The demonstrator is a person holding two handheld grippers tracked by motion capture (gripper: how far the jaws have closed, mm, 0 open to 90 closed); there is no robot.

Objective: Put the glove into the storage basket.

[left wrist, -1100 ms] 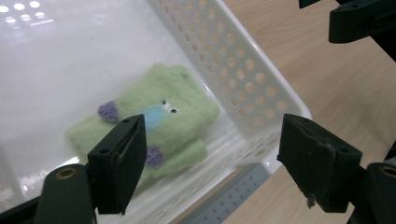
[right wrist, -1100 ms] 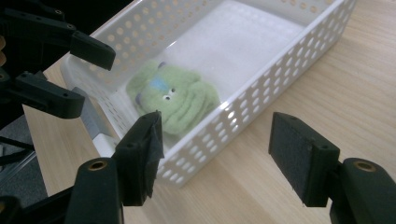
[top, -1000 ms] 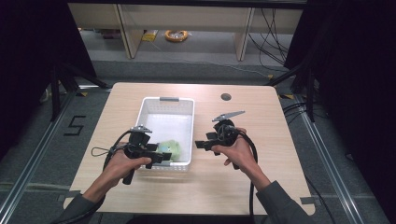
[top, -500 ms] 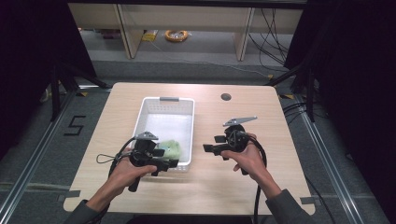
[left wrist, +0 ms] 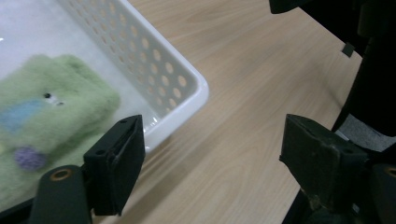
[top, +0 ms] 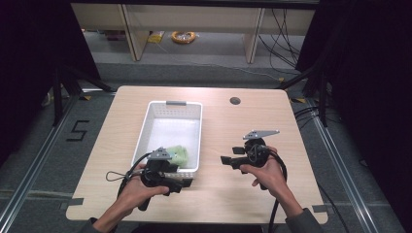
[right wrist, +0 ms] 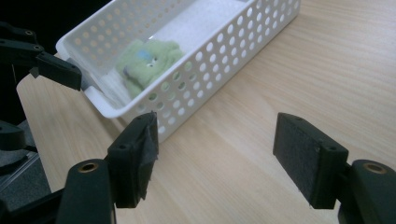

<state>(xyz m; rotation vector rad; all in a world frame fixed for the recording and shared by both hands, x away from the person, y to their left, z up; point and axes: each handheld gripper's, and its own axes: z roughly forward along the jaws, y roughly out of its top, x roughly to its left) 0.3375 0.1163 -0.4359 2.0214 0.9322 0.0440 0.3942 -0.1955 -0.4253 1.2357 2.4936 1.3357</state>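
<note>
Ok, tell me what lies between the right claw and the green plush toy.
In the right gripper view, bare tabletop and the white basket's perforated wall separate the right claw from the green plush toy.

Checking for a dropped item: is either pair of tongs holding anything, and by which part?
Nothing is held. Left tongs and right tongs both gape empty; the green plush toy lies in the white basket.

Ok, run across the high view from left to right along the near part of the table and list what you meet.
Left gripper → white basket holding the green plush toy → bare tabletop → right gripper, its jaws open and empty.
</note>
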